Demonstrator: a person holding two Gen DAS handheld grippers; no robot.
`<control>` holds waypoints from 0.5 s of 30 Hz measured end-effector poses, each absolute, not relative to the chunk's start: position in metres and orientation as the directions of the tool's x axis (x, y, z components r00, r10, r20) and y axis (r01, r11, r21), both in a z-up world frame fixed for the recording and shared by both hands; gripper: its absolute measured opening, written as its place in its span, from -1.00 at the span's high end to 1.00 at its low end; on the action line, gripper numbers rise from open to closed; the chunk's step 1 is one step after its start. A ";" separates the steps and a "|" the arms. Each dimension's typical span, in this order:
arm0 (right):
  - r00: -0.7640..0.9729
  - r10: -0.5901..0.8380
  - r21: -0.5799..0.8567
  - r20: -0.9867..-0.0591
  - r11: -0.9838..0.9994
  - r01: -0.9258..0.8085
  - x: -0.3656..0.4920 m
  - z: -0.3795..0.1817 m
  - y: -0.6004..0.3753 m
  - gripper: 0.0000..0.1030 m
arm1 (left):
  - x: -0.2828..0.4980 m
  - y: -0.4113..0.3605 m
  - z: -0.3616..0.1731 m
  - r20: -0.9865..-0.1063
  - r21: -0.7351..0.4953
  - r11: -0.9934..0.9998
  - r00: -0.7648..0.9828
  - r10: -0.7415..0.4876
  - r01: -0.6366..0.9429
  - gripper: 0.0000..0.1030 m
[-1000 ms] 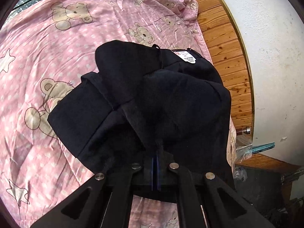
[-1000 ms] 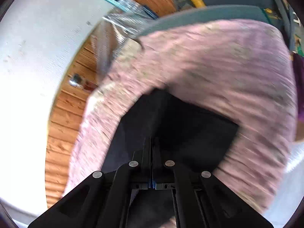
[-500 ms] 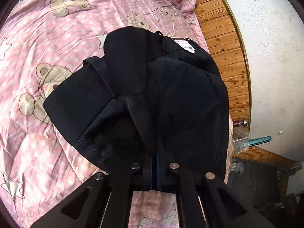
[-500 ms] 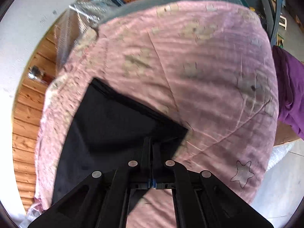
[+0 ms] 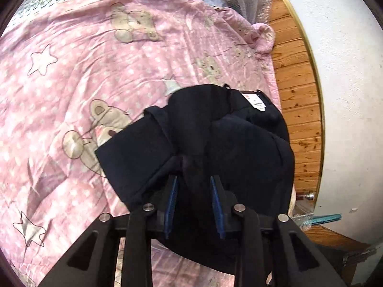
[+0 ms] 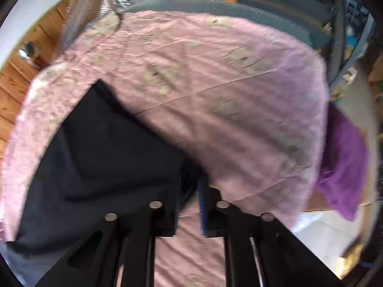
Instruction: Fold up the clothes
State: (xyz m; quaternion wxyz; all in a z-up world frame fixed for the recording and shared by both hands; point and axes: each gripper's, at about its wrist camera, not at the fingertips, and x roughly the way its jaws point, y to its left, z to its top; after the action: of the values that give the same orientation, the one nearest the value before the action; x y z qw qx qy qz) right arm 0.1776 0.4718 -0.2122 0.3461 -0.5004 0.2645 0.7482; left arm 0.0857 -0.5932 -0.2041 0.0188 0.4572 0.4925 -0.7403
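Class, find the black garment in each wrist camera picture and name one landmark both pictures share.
Left wrist view: black garment lies centre to lower right, reaching between the open left gripper fingers.
Right wrist view: black garment fills the lower left, beside the open right gripper.
Shared landmark: the pink bear-print blanket beneath it.

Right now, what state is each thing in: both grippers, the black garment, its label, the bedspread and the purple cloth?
Left gripper: open, fingers apart over the garment's near edge.
Right gripper: open, a corner of the fabric between the fingers.
Black garment: partly folded, bunched in layers, lying on the bedspread.
White label: exposed, facing up.
Pink bedspread: spread out, wrinkled.
Purple cloth: hanging off the bed's edge.
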 end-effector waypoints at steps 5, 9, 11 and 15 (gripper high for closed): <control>-0.387 0.293 0.035 -0.874 -0.757 -0.653 0.177 -0.151 0.404 0.37 | 0.101 -0.596 -0.191 -0.671 -0.738 -0.470 -0.599 0.437 0.484 0.27; -0.519 -0.045 0.106 -0.854 -0.990 -0.089 0.138 -0.129 0.251 0.18 | 0.075 -0.586 -0.182 -0.715 -0.696 -0.521 -0.548 0.434 0.494 0.00; -0.465 -0.234 0.108 -0.854 -0.953 0.282 0.133 -0.132 0.157 0.04 | 0.060 -0.577 -0.186 -0.756 -0.652 -0.556 -0.500 0.423 0.515 0.00; -0.295 -0.352 0.043 -0.888 -0.704 0.709 0.149 -0.163 0.030 -0.02 | 0.042 -0.557 -0.186 -0.696 -0.713 -0.556 -0.523 0.492 0.427 0.78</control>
State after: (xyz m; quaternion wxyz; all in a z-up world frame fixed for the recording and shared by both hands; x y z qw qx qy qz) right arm 0.1486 0.0297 -0.1627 -0.3382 -0.4878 -0.1830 0.7837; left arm 0.0424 -0.5573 -0.1855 -0.0223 0.4880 0.4707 -0.7347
